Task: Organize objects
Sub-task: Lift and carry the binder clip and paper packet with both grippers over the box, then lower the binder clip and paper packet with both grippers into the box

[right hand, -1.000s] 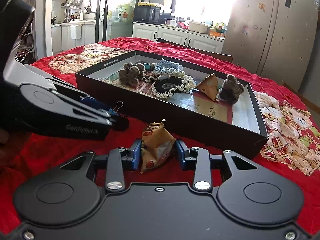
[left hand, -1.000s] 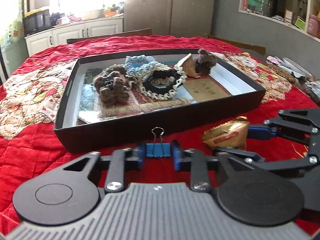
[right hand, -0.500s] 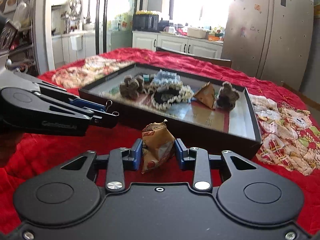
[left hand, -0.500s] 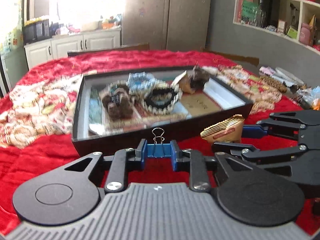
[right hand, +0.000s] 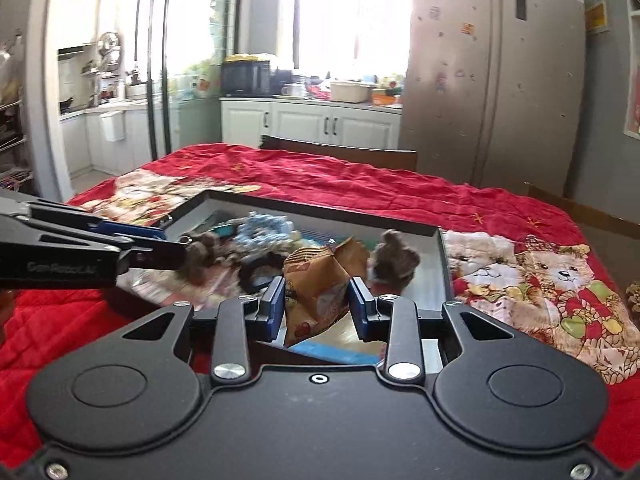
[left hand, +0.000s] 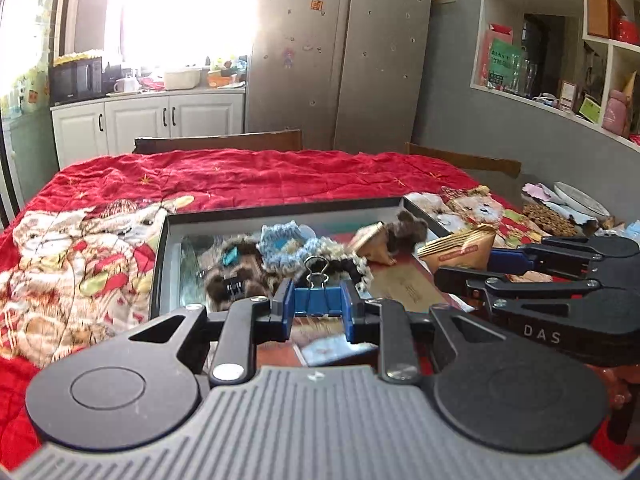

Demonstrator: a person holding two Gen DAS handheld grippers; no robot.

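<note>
The binder clip is glossy blue painted metal with shiny wire handles. The snack packet looks like crinkly foil-ish plastic film, pretty shiny. The box has matt black card walls, smooth pale lining inside. In it sit a fuzzy brown scrunchie and a knitted blue yarn one. The tablecloth is quilted red cloth, soft and slightly sheeny. The gripper bodies are matt black plastic with blue rubbery-looking pads; the fridge is brushed metal.

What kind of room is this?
Probably a home kitchen with a dining table. There is a big fridge, white cupboards with a microwave on top, and a table under a red cloth.
</note>
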